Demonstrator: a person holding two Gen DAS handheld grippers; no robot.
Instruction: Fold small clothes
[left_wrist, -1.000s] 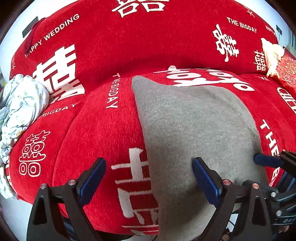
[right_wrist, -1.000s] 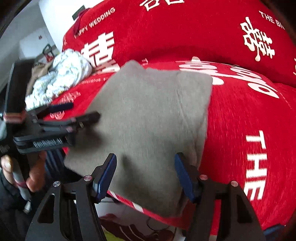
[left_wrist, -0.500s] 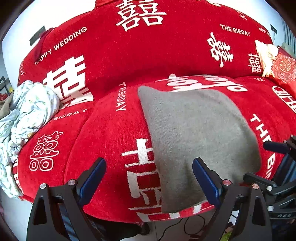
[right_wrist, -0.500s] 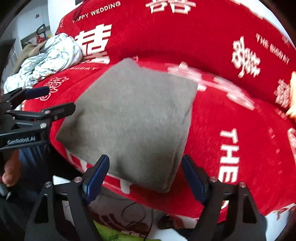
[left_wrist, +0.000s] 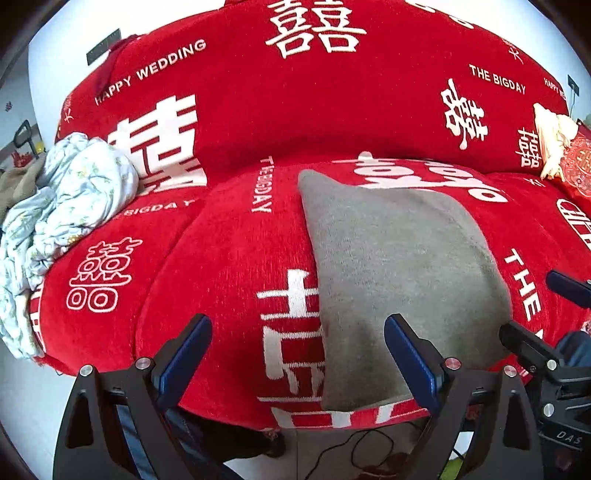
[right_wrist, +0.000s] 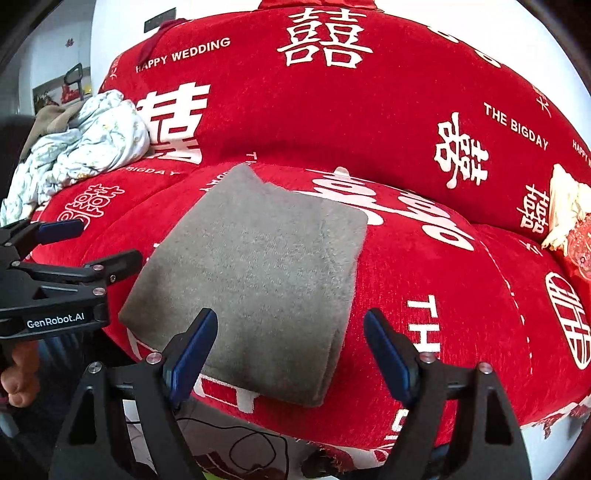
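At the far left of the red sofa (left_wrist: 236, 110) sits one crumpled pile of pale floral cloth (left_wrist: 70, 192), bunched against the backrest, with one brownish garment (right_wrist: 51, 118) tucked behind it; whether the pile is one piece or several I cannot tell. Next comes the left gripper (left_wrist: 297, 354), jaws wide apart and holding nothing, hovering off the front edge of the seat cushion. The single grey folded garment (left_wrist: 391, 266) lies flat on the middle cushion, its near edge reaching the cushion's front lip; from the left gripper it sits ahead and to the right, so that only the right-hand blue pad overlaps its near corner in that view. Its long axis runs from the front lip back toward the backrest. The right gripper (right_wrist: 290, 354), also spread open and empty, faces the garment almost squarely, the near hem lying between its pads (right_wrist: 192, 350) and a little beyond them, so I judge the right hand the nearer and better lined up for any further fold or lift. At the far right, against the backrest, rests one cream cloth bundle (right_wrist: 567, 206) beside one red patterned cushion (left_wrist: 581, 166). Counted: two grippers, one folded grey piece, one unfolded pile waiting.
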